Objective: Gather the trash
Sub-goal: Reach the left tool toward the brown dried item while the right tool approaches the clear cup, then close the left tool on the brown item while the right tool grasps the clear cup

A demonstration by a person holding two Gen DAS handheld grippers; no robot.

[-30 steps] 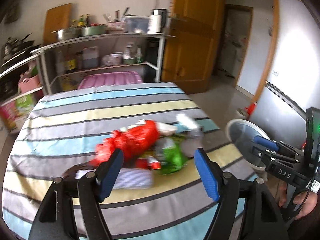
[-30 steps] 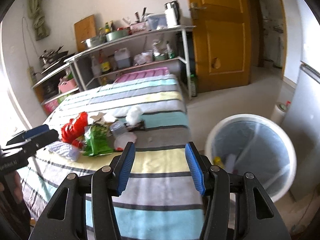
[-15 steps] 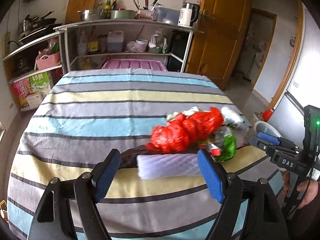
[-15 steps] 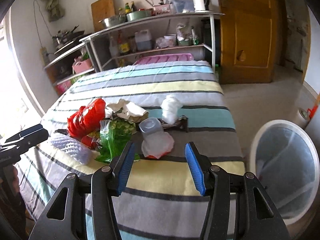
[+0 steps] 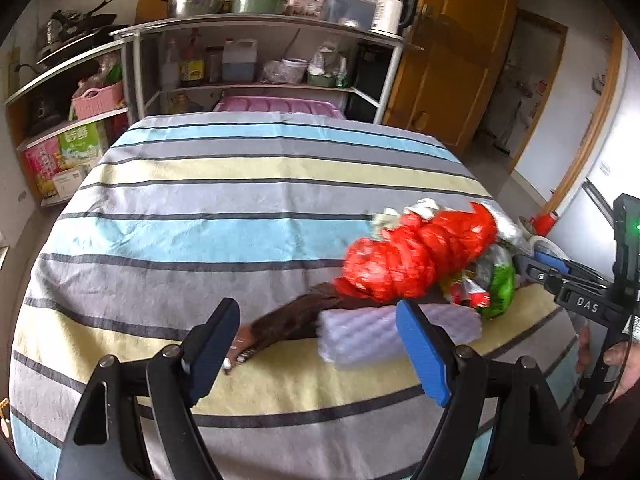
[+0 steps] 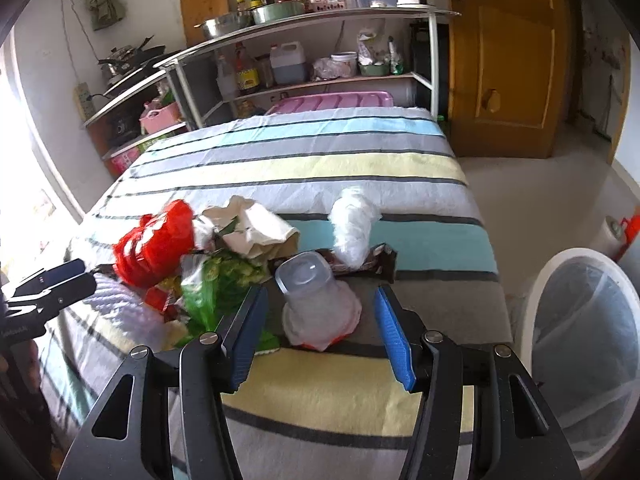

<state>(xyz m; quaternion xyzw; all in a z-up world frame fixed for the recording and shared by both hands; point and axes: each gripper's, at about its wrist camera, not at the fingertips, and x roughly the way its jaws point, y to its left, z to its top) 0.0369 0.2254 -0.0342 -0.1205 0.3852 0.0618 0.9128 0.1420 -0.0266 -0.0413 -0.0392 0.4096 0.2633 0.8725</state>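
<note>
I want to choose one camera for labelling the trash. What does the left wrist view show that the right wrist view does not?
Only the left wrist view shows the dark brown flat wrapper beside the foam.

Only the right wrist view shows the clear upturned plastic cup, the white crumpled plastic bag and the white round bin.

Both show the red crumpled plastic bag, the white ribbed foam sheet and the striped cloth.

Tablecloth [image 5: 240, 200] striped blue/grey/yellow w/ dark lines; bag [image 5: 416, 256] red; wrapper [image 6: 212, 292] green; bin [image 6: 540, 300] white.
</note>
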